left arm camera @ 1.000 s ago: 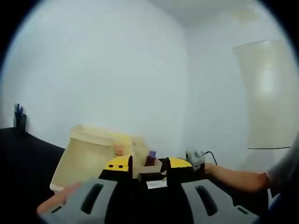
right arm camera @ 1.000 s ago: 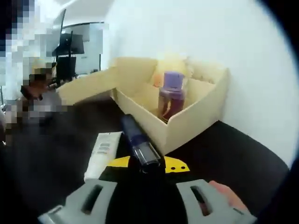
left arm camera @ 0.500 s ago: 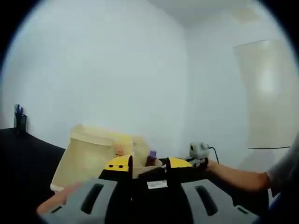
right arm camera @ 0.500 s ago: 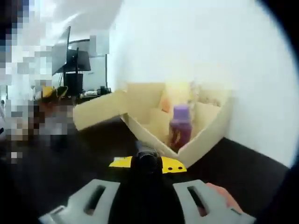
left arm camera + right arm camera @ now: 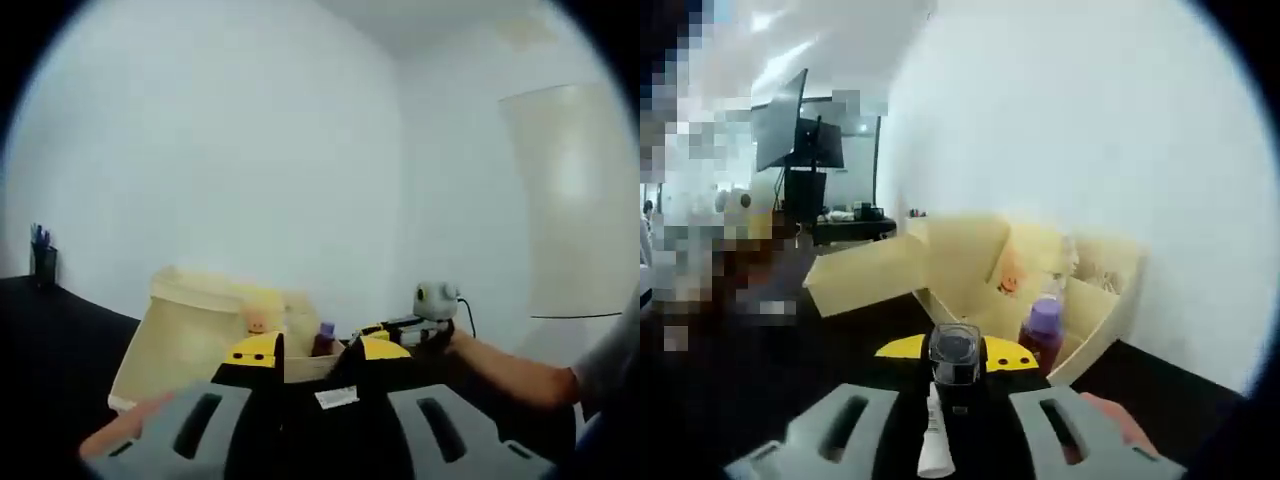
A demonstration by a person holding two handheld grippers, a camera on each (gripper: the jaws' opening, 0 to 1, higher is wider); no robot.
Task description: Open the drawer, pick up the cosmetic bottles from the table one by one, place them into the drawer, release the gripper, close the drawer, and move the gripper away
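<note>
Drawer (image 5: 1080, 320) of pale yellow stands pulled open on the dark surface (image 5: 1170, 385), by the white wall, with a purple-capped bottle (image 5: 1042, 330) standing upright inside it near its front right corner. In the right gripper view the right hand-held gripper (image 5: 956, 362) is clamped on a dark bottle (image 5: 955, 358), its end pointing at the camera, held up just in front of the drawer. A white tube (image 5: 933, 440) lies on the surface below, between the jaws. In the left gripper view the left hand-held gripper (image 5: 312, 352) sits low with the jaws slightly parted, nothing between them; the drawer (image 5: 190, 330) lies beyond it. The right hand-held gripper (image 5: 410, 330) enters from the right.
</note>
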